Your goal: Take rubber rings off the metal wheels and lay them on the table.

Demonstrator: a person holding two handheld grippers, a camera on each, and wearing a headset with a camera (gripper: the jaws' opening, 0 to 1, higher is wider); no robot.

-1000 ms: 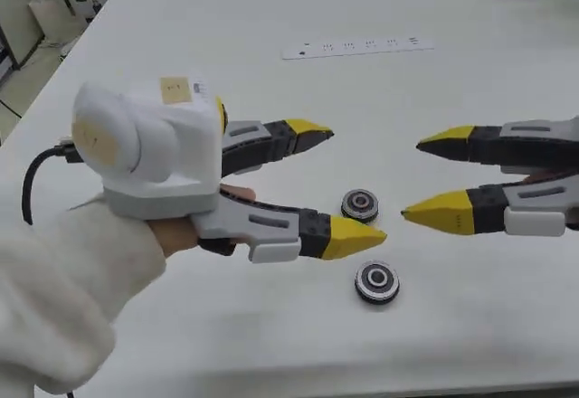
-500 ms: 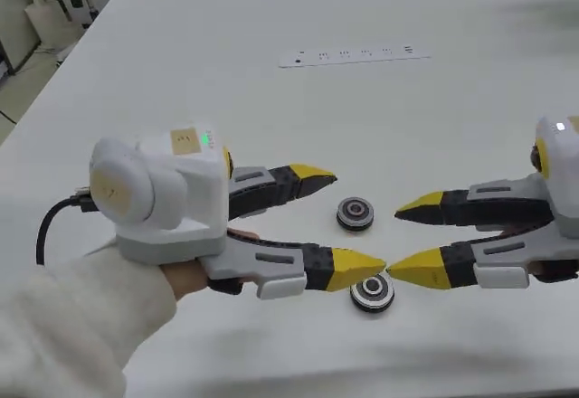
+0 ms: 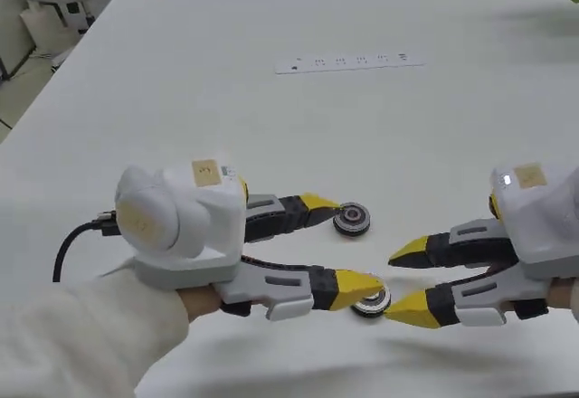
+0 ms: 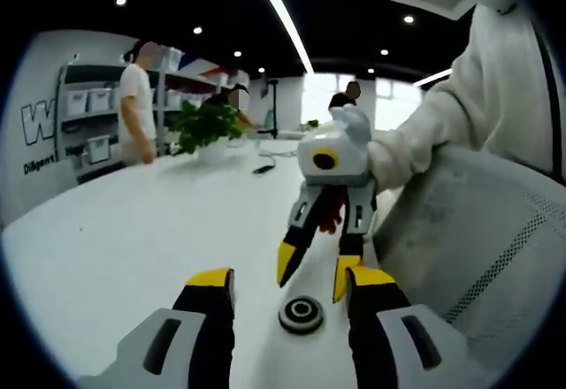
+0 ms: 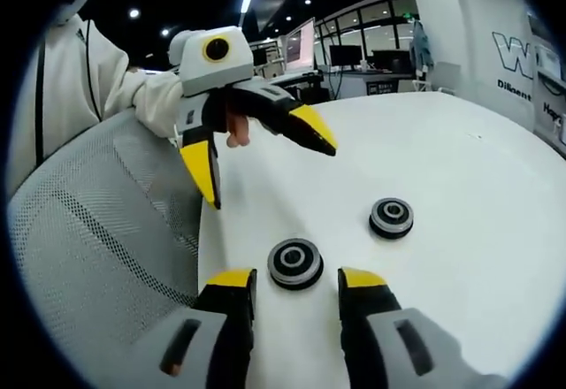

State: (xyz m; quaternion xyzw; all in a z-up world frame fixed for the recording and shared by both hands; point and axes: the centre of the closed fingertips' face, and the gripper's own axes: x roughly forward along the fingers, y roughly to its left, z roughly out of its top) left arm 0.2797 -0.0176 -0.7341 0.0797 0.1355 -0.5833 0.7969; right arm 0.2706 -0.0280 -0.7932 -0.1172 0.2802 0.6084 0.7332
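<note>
Head view, from the left: pale sleeve (image 3: 81, 335) and black cable (image 3: 72, 244) at the edge, then left gripper (image 3: 353, 245) reaching rightward over the white table (image 3: 181, 99), jaws spread wide, gripping nothing. Just off its far jaw tip, far wheel (image 3: 351, 219), flat on the table. At its near jaw tip, near wheel (image 3: 371, 302), partly hidden behind that yellow tip; touching or not, cannot tell. Further right, right gripper (image 3: 396, 283) pointing leftward, jaws likewise parted and empty, near tip just beside the same near wheel. Well beyond, toward the table's far side, white power strip (image 3: 348, 61).

Left gripper view: near wheel flat on the table ahead of the gap between the two yellow-tipped jaws, closer to the right-hand one, with the right gripper facing in just behind it.

Right gripper view: near wheel just ahead of the open gap, far wheel beyond and to the right, apart from it. Dark rubber rings (image 5: 273, 265) around both metal hubs, not yet taken off.
</note>
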